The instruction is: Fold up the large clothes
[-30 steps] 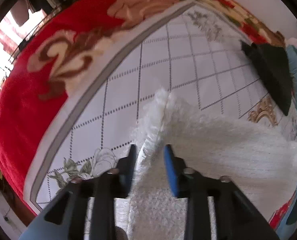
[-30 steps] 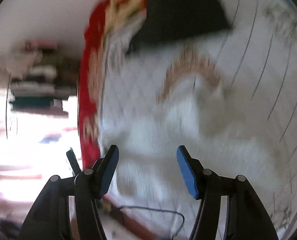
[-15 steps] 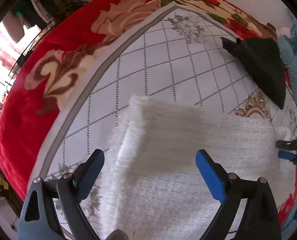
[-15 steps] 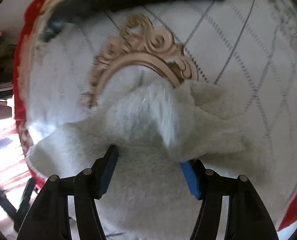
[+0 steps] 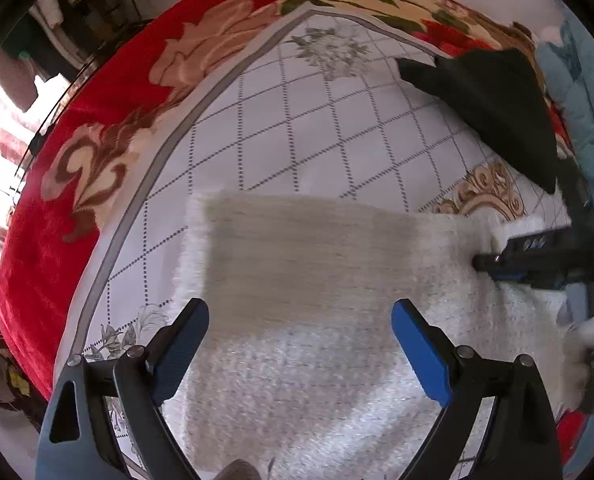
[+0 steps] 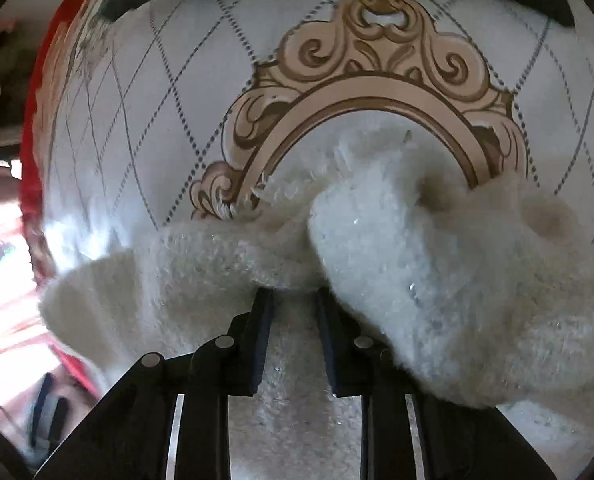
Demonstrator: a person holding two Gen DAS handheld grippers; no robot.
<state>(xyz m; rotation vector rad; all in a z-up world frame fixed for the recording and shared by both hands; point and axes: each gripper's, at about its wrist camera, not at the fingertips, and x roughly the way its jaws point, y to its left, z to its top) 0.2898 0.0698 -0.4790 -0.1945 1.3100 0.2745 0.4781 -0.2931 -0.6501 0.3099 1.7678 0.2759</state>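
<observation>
Sweater (image 5: 317,280) is lying on bed sheet (image 5: 297,128); dark garment (image 5: 493,104) is lying behind it, at the right.

bed sheet (image 5: 337,128) white, diamond grid, gold scroll motif (image 6: 377,80) | red floral blanket (image 5: 109,112) left/far | black cloth (image 5: 493,108) far right | light-blue fabric (image 5: 589,120) right edge

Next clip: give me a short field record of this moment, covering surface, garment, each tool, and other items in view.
surface: bed sheet with diamond grid, over a red floral blanket
garment: white fluffy garment spread on the sheet, one end bunched
left tool: open above the garment, gripping nothing
right tool: jaws closing, fluffy fabric bunched between them
other items: black garment at the far right of the sheet; light blue fabric beside it
</observation>
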